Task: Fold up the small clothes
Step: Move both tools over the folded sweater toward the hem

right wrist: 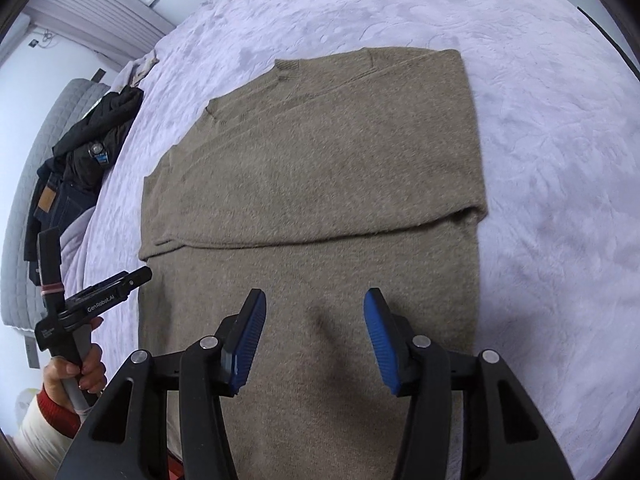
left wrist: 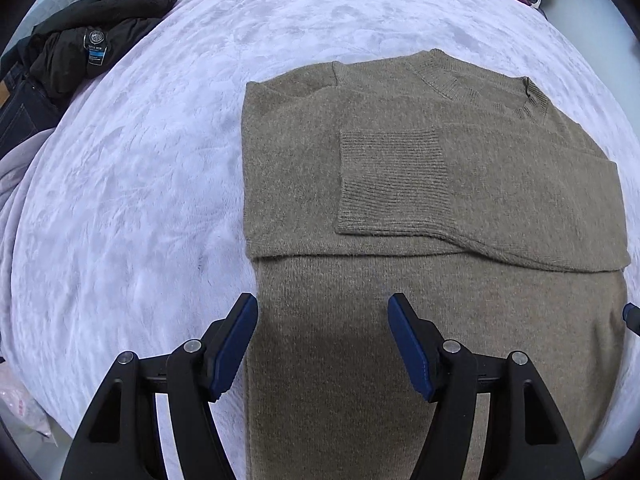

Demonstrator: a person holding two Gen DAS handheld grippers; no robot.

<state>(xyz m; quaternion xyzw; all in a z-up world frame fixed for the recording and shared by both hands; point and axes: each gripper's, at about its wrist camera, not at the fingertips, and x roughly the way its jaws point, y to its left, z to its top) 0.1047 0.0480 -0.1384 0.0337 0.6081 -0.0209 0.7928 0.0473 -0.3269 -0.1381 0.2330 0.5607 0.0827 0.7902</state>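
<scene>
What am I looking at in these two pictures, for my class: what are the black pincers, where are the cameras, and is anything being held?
A person holds a two-fingered tool in each hand; each carries a camera looking along its fingers. One view shows the left gripper, the other the right gripper. Both are open, holding nothing, above a brown sweater, sleeves folded in, lying on a lilac bedspread. A hand grips the left tool's handle. Dark clothes lie piled at the bed's edge.

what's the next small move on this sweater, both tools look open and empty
Probably lower both tools to the near hem and grip it. The left tool and right tool hover open above the brown sweater, whose sleeves are already folded in, so a bottom-to-collar fold seems left.
</scene>
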